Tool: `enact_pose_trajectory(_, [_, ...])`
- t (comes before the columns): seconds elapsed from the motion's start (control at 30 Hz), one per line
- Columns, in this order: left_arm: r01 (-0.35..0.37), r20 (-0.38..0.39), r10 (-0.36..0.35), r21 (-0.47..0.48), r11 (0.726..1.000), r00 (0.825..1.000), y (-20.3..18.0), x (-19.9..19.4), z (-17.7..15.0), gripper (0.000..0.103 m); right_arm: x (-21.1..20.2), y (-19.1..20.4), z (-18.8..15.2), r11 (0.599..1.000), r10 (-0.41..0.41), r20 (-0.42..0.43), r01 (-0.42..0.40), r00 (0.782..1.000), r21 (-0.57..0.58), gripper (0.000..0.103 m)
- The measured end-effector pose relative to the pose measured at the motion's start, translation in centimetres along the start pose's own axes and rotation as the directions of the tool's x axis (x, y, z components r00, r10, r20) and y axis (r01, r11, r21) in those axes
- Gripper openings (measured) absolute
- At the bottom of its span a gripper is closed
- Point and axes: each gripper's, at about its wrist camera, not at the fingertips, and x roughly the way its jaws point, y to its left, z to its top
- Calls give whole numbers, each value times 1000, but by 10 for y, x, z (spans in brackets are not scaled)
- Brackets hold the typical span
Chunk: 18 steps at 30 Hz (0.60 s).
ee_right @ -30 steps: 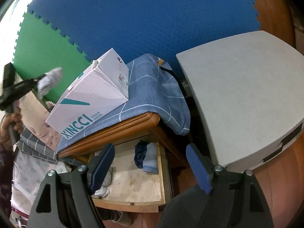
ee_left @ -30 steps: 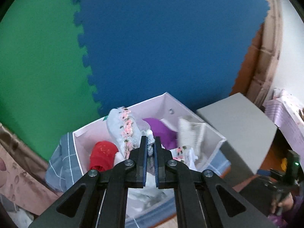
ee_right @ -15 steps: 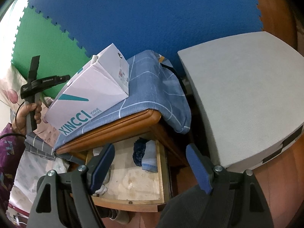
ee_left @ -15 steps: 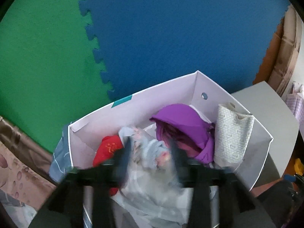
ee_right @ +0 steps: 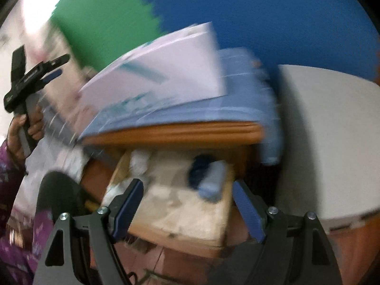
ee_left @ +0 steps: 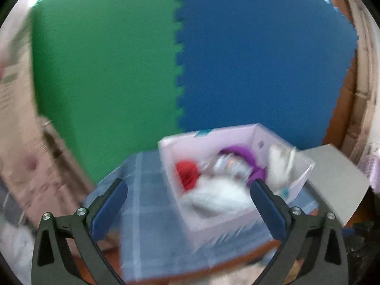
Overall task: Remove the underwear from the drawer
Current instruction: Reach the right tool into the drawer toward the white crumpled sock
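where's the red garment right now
In the left wrist view, the red garment lies inside the white box, at its left end, beside the pale floral clothes.

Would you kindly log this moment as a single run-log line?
left gripper: open, empty, above white box | right gripper: open, facing open drawer | blue garments in drawer | both views blurred

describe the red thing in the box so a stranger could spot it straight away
On the blue checked cloth sits an open white box of clothes. The red garment lies at its left end, the only red piece, beside pale floral fabric and a purple garment.
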Motion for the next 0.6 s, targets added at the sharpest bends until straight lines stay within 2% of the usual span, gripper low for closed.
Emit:
enact_pose_trajectory(0.07, [-63,-24,62,-35,997,998,22,-15,-27,102,23,28,1,996,65,-73,-69,995,-54,80])
enact_pose_trajectory(0.23, [-151,-103,136,-151,977,985,67,-34,-86,102,81,95,1,976,148,-204,-177,968,-130,80])
enact_pose_trajectory(0.33, [-186,-107,166,-217,958,980,85,-50,-114,102,125,142,-8,954,136,-298,-206,945,-218,80])
enact_pose_trajectory(0.4, [-194,-102,173,-247,949,980,89,-58,-127,102,152,161,-13,951,152,-361,-236,920,-200,79])
enact_pose_trajectory(0.43, [-204,-110,181,-260,944,977,91,-60,-132,102,163,166,-13,952,151,-376,-237,914,-193,79])
enact_pose_trajectory(0.6, [-240,-121,215,-245,939,969,90,-64,-143,102,214,194,-22,949,86,-446,-210,891,-237,79])
